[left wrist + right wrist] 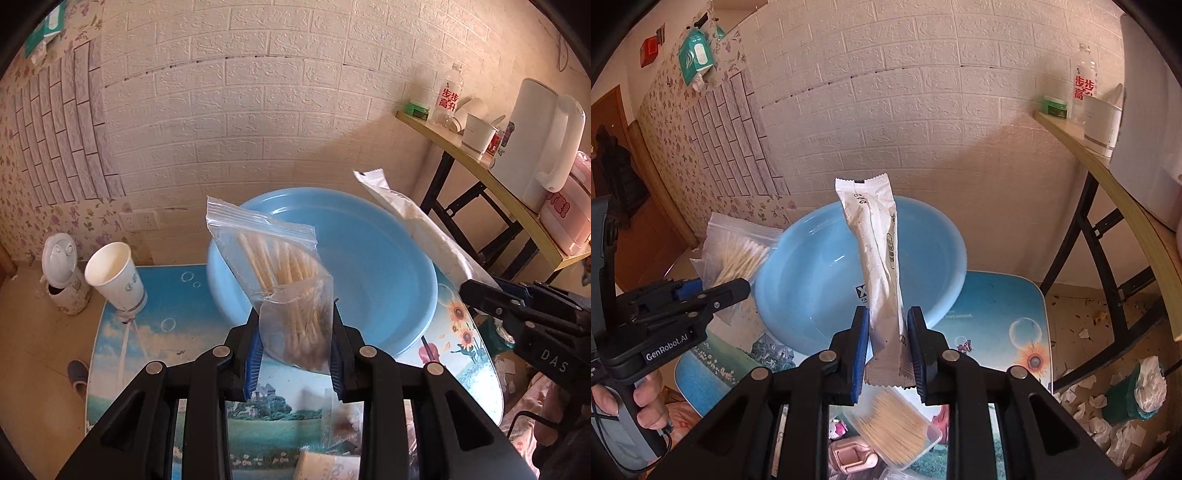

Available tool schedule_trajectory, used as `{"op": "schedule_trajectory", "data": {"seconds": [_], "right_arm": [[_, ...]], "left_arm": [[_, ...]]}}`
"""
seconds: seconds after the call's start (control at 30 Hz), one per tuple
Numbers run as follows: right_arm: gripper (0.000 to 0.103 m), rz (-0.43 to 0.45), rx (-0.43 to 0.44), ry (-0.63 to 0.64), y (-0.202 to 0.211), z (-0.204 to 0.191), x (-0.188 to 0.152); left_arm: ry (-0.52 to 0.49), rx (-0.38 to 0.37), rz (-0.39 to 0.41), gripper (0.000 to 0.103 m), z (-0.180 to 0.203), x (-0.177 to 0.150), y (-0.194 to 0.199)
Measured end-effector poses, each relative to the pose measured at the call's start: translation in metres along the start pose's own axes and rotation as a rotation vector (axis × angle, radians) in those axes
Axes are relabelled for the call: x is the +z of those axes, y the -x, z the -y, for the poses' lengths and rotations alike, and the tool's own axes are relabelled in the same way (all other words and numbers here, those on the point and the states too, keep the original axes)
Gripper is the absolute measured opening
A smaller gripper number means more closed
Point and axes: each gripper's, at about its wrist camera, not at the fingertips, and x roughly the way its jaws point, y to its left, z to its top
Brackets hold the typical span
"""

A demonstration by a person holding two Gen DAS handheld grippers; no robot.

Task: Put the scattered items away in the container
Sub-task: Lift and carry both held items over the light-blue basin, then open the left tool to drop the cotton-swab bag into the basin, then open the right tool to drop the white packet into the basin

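Note:
My left gripper is shut on a clear zip bag of cotton swabs, held in the air at the near rim of the light blue basin. My right gripper is shut on a long white sachet that stands upright in front of the same basin. In the left wrist view the sachet slants over the basin's right rim, with the right gripper below it. In the right wrist view the swab bag hangs left of the basin, held by the left gripper.
The basin sits on a small table with a picture-printed top. A paper cup stands at its left edge. A box of toothpicks and a pink item lie near me. A side shelf with a white kettle stands right.

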Motion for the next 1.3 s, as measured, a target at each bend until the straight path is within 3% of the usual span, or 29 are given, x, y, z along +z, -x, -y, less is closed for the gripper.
{"op": "schedule_trajectory", "data": {"seconds": [0.2,0.77,0.83,0.97,1.03,1.3], "right_arm": [[0.022,-0.031,0.018,0.011,-0.039,0.002,0.023],[0.022,-0.101,0.007,0.014,-0.101,0.006,0.029],[0.022,-0.108,0.005,0.013,-0.104,0.007,0.028],[0.022,-0.115,0.009,0.012,-0.108,0.007,0.028],[0.022,-0.117,0.013,0.007,-0.11,0.006,0.029],[0.022,-0.115,0.026,-0.007,-0.113,0.004,0.035]], "left_arm": [[-0.015,-0.035,-0.056,0.029,0.013,0.016,-0.043],[-0.094,0.034,-0.133,0.032,0.018,0.018,-0.098],[-0.111,0.04,-0.128,0.037,0.018,0.017,-0.097],[-0.117,0.049,-0.101,0.057,0.014,0.02,-0.091],[-0.114,0.042,-0.092,0.059,0.01,0.022,-0.087],[-0.061,0.09,-0.018,0.086,-0.012,0.027,-0.065]]}}
